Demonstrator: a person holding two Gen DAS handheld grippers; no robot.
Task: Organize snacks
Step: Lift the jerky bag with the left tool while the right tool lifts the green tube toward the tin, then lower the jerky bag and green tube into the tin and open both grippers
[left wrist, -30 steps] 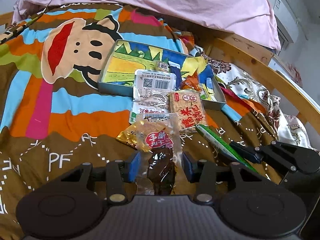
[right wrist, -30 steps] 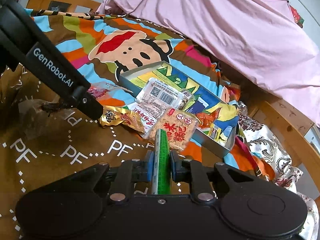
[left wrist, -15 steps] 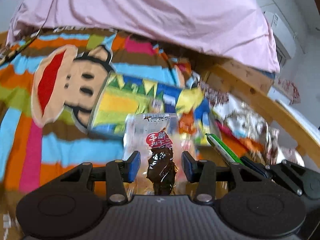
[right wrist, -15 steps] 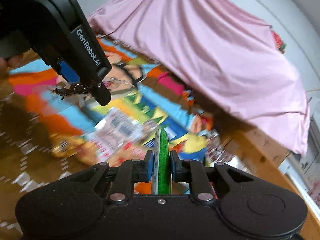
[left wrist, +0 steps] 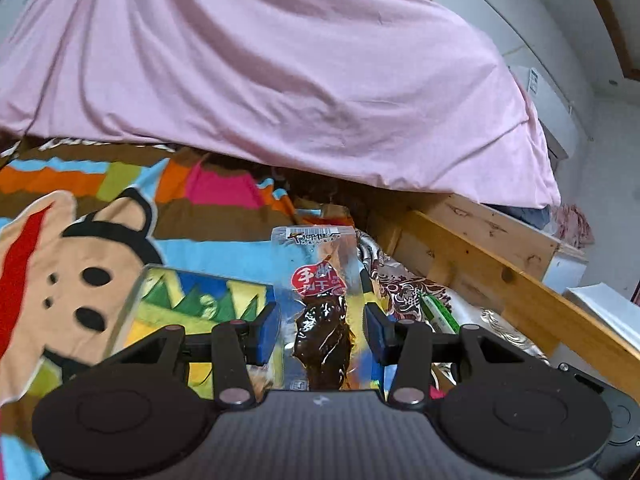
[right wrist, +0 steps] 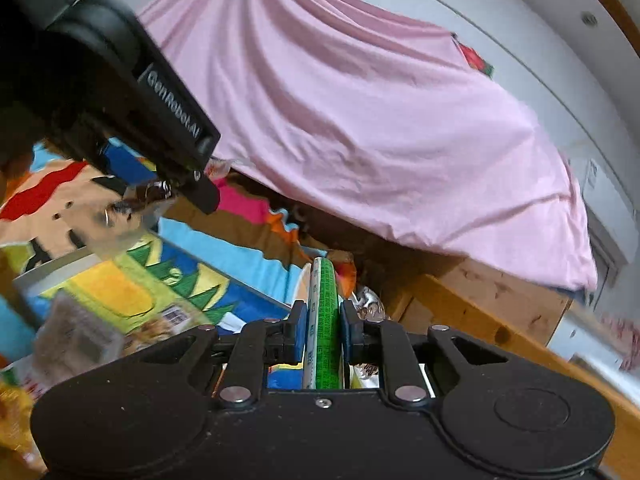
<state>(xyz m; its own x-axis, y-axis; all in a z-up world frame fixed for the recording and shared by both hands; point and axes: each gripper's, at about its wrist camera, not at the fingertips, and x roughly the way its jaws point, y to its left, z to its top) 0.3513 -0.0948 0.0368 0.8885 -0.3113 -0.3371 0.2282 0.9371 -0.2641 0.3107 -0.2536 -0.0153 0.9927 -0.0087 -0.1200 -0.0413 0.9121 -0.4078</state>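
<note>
My left gripper [left wrist: 320,330] is shut on a clear snack packet [left wrist: 320,312] with a red label and dark dried meat inside, held in the air above the open box [left wrist: 176,300] with the cartoon-printed bottom. My right gripper [right wrist: 323,330] is shut on a thin green snack stick [right wrist: 326,320], also lifted, over the box's right end [right wrist: 168,280]. The green stick shows at the right in the left wrist view [left wrist: 438,314]. The left gripper's body [right wrist: 120,92] fills the upper left of the right wrist view, with the packet [right wrist: 136,200] hanging from it.
A colourful cartoon blanket [left wrist: 80,240] covers the bed. A pink duvet [left wrist: 280,80] is heaped behind. A wooden bed rail [left wrist: 500,280] runs along the right. Blurred snack packets [right wrist: 72,336] lie by the box at lower left.
Both grippers have risen and tilted up from the blanket, carrying their snacks toward the box. The loose packets on the blanket have dropped out of the left view.
</note>
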